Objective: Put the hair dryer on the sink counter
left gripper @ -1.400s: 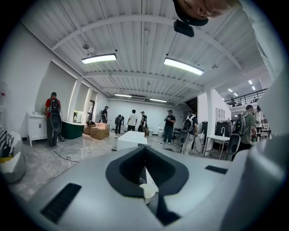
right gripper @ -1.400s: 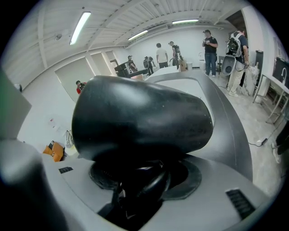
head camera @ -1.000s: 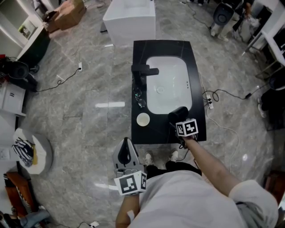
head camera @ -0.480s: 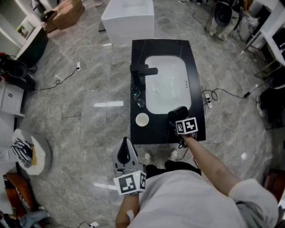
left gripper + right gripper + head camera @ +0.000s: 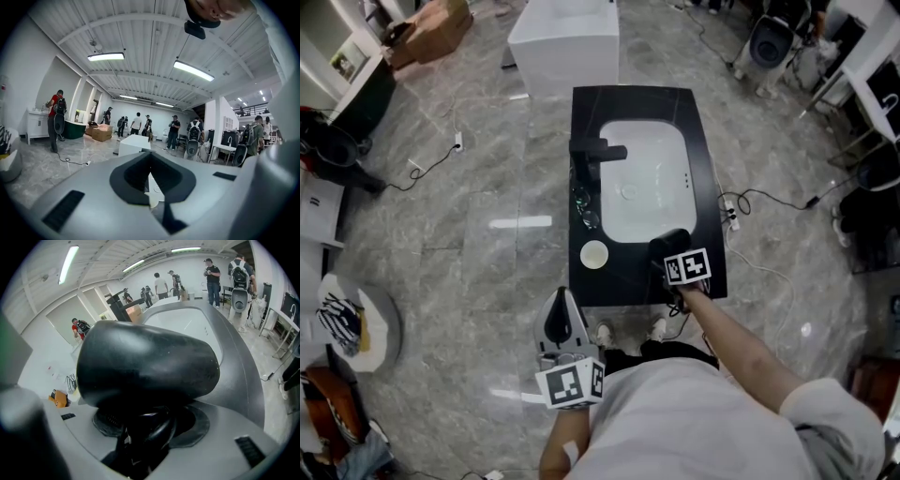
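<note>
At the lower left, off the desk, your left tongs hang over the floor, closed together on nothing. On the black desk you have one white round cup, one black faucet and one white basin. By the basin's near right corner, over the desk, is the one black hair dryer, with your right tongs clamped on it. Whether it rests on the desk cannot be told.
</note>
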Demonstrator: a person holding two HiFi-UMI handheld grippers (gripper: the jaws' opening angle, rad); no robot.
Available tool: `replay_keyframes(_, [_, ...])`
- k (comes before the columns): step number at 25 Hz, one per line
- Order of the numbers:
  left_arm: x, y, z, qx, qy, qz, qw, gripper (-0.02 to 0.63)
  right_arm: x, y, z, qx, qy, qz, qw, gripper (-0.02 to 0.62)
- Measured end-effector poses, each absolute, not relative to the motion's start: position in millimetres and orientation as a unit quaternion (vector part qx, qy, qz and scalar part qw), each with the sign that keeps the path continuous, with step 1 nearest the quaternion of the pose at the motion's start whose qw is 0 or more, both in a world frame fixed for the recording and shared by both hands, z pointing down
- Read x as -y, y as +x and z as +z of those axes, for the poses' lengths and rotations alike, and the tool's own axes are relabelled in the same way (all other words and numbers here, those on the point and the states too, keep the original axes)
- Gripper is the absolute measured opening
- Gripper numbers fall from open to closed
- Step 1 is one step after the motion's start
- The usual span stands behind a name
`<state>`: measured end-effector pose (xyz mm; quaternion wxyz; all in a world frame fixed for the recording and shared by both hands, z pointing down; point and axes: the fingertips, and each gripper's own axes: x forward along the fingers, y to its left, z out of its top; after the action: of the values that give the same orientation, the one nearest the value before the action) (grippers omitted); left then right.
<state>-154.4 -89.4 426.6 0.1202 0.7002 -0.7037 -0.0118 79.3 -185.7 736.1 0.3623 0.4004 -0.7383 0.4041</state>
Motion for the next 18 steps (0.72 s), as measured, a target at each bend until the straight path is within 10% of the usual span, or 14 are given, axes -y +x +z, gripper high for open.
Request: replay_keyframes(18, [88.8,-152.4,428.9,0.694,0.708,-0.009,0.127,0.002,185.1,79.4,736.1,0.739,0.398,0.406,0.361,0.241])
